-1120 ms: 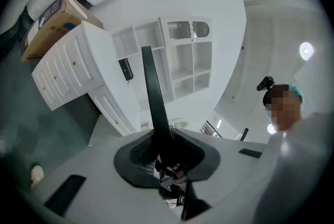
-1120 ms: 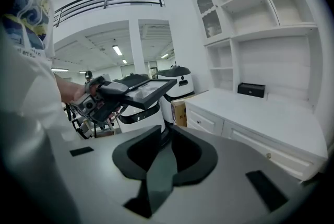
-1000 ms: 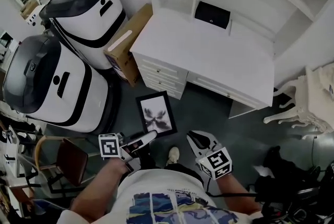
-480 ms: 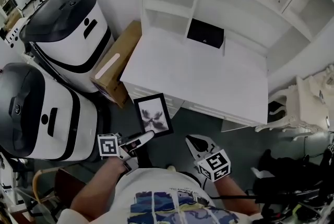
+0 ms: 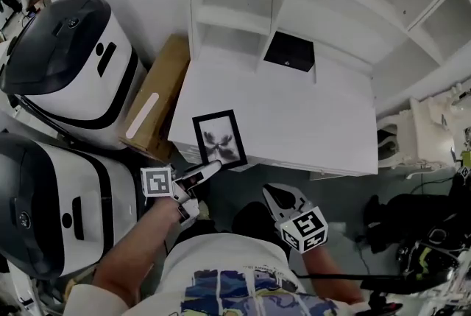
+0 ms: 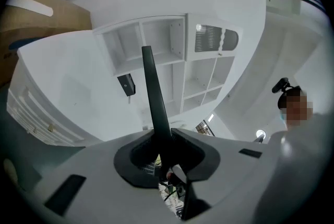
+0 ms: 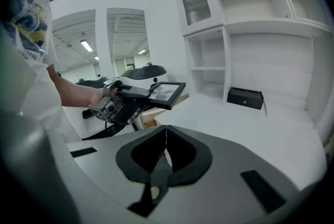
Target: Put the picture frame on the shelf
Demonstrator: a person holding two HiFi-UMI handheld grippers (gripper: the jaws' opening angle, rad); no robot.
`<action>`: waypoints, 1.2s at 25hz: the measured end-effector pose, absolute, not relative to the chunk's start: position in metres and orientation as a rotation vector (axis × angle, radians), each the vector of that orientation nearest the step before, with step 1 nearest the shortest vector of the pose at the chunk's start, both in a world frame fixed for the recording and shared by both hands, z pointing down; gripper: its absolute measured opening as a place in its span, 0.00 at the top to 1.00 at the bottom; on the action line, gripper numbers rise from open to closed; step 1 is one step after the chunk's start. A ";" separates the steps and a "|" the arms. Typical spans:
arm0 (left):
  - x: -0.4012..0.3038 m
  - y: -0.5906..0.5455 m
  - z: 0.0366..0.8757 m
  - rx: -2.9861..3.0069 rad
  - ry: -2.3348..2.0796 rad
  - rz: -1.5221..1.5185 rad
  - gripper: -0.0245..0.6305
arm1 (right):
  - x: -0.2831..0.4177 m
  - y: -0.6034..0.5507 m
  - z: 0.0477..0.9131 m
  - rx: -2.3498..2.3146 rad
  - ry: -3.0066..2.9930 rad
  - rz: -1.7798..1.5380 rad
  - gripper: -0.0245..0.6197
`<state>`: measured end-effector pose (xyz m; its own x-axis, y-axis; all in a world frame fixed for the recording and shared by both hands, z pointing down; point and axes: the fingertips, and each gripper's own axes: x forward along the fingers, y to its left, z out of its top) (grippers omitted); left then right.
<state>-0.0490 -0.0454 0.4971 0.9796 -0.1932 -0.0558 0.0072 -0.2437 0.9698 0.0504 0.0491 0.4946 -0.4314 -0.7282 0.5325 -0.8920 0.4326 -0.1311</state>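
shelf (image 5: 234, 14) holds black box (image 5: 288, 51) in its lowest bay.

You had no word, brand or number that could be read. The marker cube (image 5: 156, 183) on your left gripper (image 5: 213, 169) and the second cube (image 5: 305, 228) on your right gripper (image 5: 276, 195) showed only black-and-white square codes. The upper white machine (image 5: 92, 68) and the lower white machine (image 5: 51, 189) each bore a dark bar-and-dot sign. The pale strip on the cardboard box (image 5: 168, 75) and the tiny emblem on the black box (image 5: 288, 51) were illegible.
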 end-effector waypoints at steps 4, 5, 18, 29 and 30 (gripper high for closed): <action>-0.036 -0.089 0.510 1.769 -0.181 -0.224 0.85 | 0.064 0.034 0.502 1.374 -2.273 0.598 0.92; -0.031 -0.102 0.511 1.773 -0.192 -0.228 0.85 | 0.070 0.026 0.503 1.371 -2.277 0.598 0.92; 0.037 -0.254 0.548 1.759 -0.356 -0.345 0.85 | 0.173 -0.077 0.506 1.266 -2.328 0.571 0.92; 0.077 -0.352 0.600 1.760 -0.479 -0.309 0.85 | 0.244 -0.106 0.519 1.230 -2.281 0.612 0.92; 0.078 -0.360 0.605 1.765 -0.494 -0.297 0.85 | 0.248 -0.108 0.519 1.229 -2.278 0.614 0.92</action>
